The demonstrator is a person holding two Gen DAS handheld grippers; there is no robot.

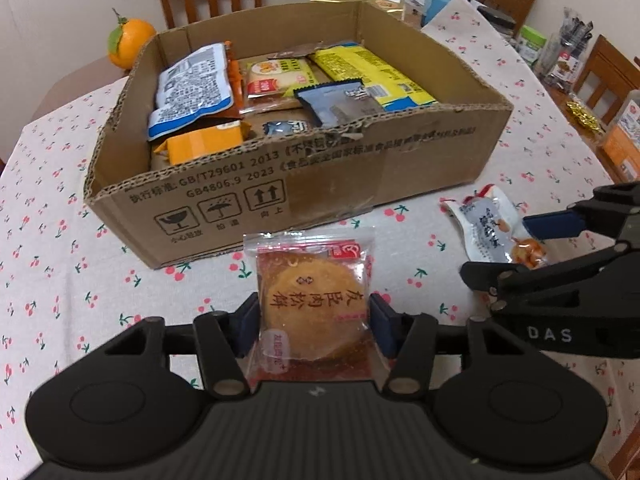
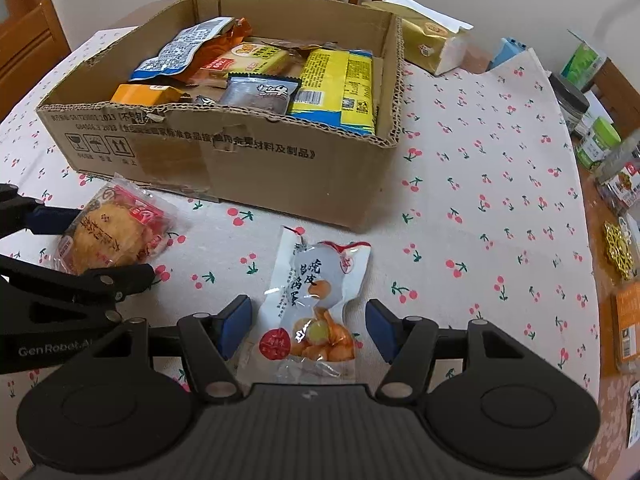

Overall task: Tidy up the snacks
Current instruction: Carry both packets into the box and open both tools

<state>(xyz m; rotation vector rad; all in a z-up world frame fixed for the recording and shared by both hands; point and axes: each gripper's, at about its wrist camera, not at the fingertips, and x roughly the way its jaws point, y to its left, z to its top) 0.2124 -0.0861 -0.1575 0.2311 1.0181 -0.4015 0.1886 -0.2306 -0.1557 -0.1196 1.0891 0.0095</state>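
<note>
The left gripper point(image 1: 313, 322) is closed on a pastry packet point(image 1: 312, 304), its blue pads pressed against both sides of the wrapper, so the flat cake can be carried without sliding. The cardboard box point(image 1: 304, 168) sits at twelve o'clock from it, already holding several snack packs, and looks like the likely destination. The right gripper point(image 2: 307, 322) is spread wide around an egg snack pouch point(image 2: 316, 304) lying flat on the cherry-print tablecloth point(image 2: 480, 216), with a gap on each side; it appears lined up for a grasp. An orange point(image 1: 130, 42) rests beyond the box at eleven o'clock.
</note>
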